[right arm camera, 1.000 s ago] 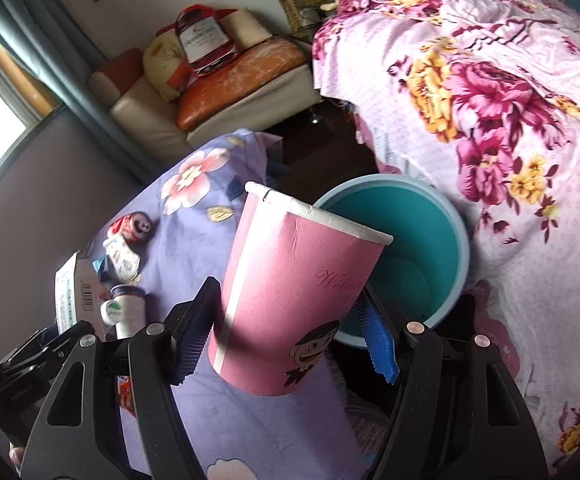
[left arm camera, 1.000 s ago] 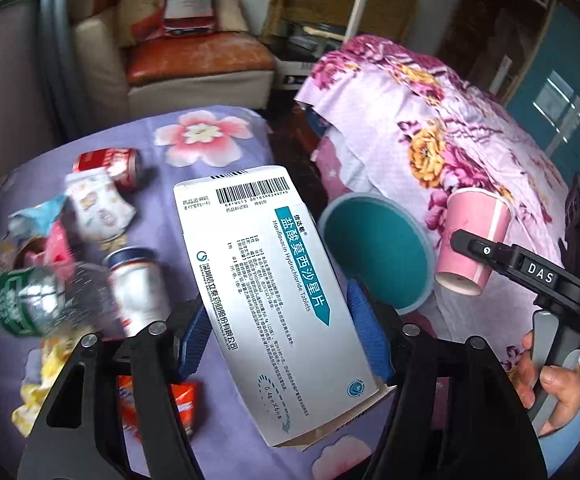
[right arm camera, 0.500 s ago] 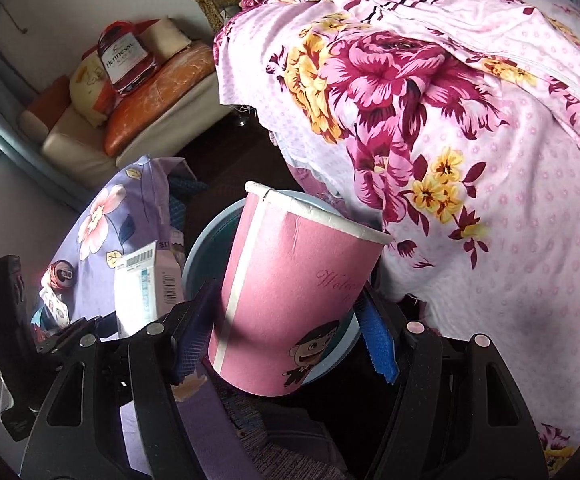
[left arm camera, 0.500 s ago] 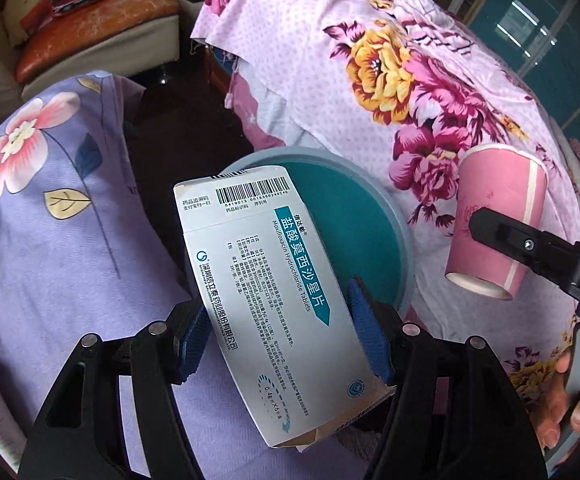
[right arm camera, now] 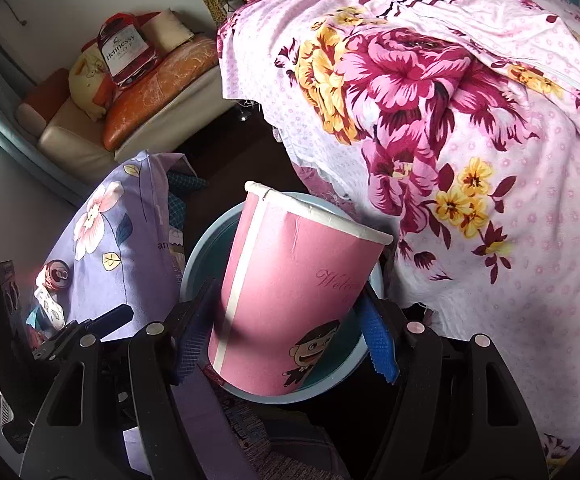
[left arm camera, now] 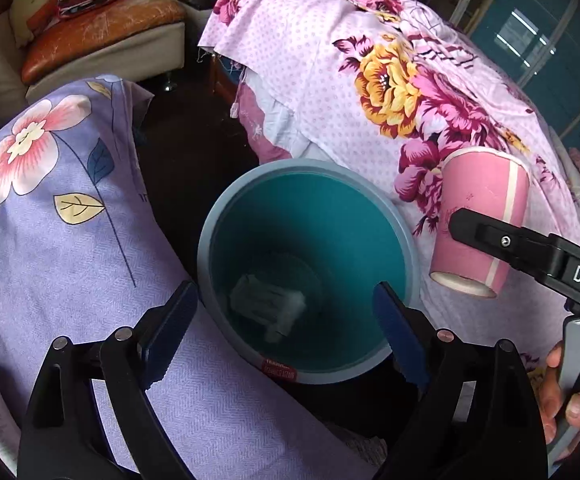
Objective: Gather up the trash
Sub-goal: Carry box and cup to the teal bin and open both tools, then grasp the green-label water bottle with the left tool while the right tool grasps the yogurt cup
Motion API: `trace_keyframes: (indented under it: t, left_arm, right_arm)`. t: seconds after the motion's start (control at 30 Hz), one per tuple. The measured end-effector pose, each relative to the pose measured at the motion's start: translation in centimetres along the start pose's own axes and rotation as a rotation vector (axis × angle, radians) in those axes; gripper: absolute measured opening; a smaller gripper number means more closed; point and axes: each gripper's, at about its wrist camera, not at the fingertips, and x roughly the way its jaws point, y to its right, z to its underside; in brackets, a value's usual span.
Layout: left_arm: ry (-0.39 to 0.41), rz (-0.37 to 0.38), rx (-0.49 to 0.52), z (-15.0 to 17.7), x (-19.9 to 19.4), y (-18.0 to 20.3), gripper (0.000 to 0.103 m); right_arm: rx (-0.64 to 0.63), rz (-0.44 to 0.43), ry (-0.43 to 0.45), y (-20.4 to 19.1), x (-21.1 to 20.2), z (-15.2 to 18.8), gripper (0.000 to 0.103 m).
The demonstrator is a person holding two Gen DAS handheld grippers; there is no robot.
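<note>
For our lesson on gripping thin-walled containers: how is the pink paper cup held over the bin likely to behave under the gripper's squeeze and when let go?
The pink paper cup looks thin-walled and empty, so probably light and easily crushed; the right gripper holds it undented. Its rolled rim likely stiffens the mouth. Released, it should drop into the teal bin.

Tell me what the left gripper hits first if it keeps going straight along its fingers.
Probably the teal bin: the opening, empty left gripper points into its mouth, likely meeting the white box at the bottom. Depth is uncertain.
</note>
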Motion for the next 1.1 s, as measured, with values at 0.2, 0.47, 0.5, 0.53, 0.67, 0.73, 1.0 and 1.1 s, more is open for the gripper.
trace_keyframes:
  t: [0.2, 0.47, 0.5, 0.53, 0.67, 0.73, 1.0, 1.1]
  left_arm:
    - [0.027, 0.003, -0.029, 0.9, -2.1, -2.0, 0.091]
    - [0.05, 0.026, -0.098, 1.9, -4.0, -4.8, 0.092]
    - [0.056, 0.028, -0.104, 2.1, -4.4, -5.1, 0.092]
    - [0.061, 0.031, -0.11, 2.3, -4.8, -5.3, 0.092]
    - [0.085, 0.04, -0.121, 3.1, -6.6, -6.2, 0.092]
    - [0.101, 0.035, -0.118, 3.6, -7.8, -6.8, 0.092]
    - [0.145, -0.018, -0.111, 6.3, -12.9, -10.2, 0.092]
    - [0.155, -0.052, -0.1, 7.4, -14.9, -11.8, 0.092]
  right_arm:
    - [-0.02, 0.01, -0.013, -1.3, 0.2, 0.4, 0.065]
    - [-0.029, 0.014, -0.063, -3.3, 0.6, 0.7, 0.077]
    - [-0.031, 0.015, -0.067, -3.5, 0.6, 0.8, 0.077]
    - [-0.032, 0.016, -0.068, -3.8, 0.6, 0.9, 0.077]
    - [-0.054, 0.018, -0.071, -5.2, 0.1, 1.4, 0.078]
    - [-0.071, 0.017, -0.074, -6.3, -0.2, 1.8, 0.078]
    - [-0.153, -0.009, -0.096, -11.2, -0.8, 4.2, 0.08]
    - [-0.185, -0.021, -0.109, -13.2, -1.0, 5.3, 0.08]
